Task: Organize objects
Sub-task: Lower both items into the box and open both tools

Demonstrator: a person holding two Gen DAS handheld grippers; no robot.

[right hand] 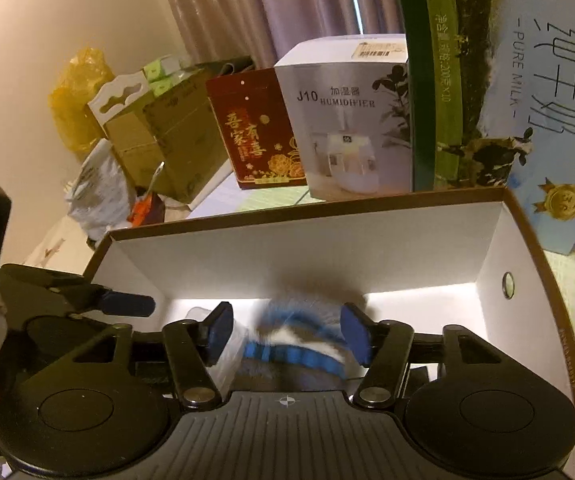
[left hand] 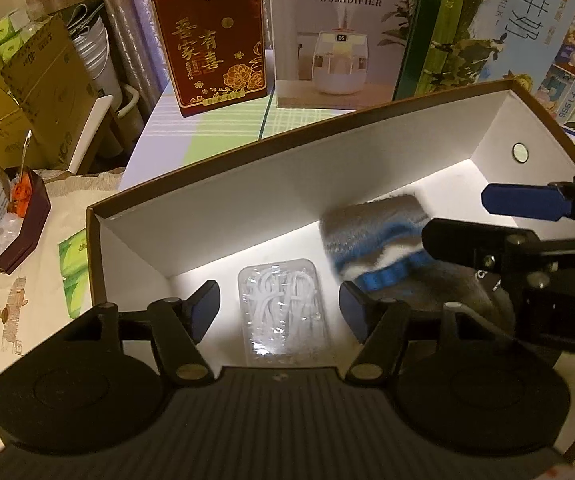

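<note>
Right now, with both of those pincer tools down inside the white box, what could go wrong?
1. The left gripper and right gripper are close together in the box; they could knock each other.
2. The blurred grey-and-blue sock sits between the right gripper's open fingers, so it may drop crookedly or land on the clear floss-pick case.
3. The left gripper's open fingers straddle that case; a nudge might push it.

Dim, warm room light. Blown-out glare on the white box floor (left hand: 215, 268), motion-blurred sock (right hand: 295, 344), heavy fisheye bending plus dark vignetting in the corners.
</note>
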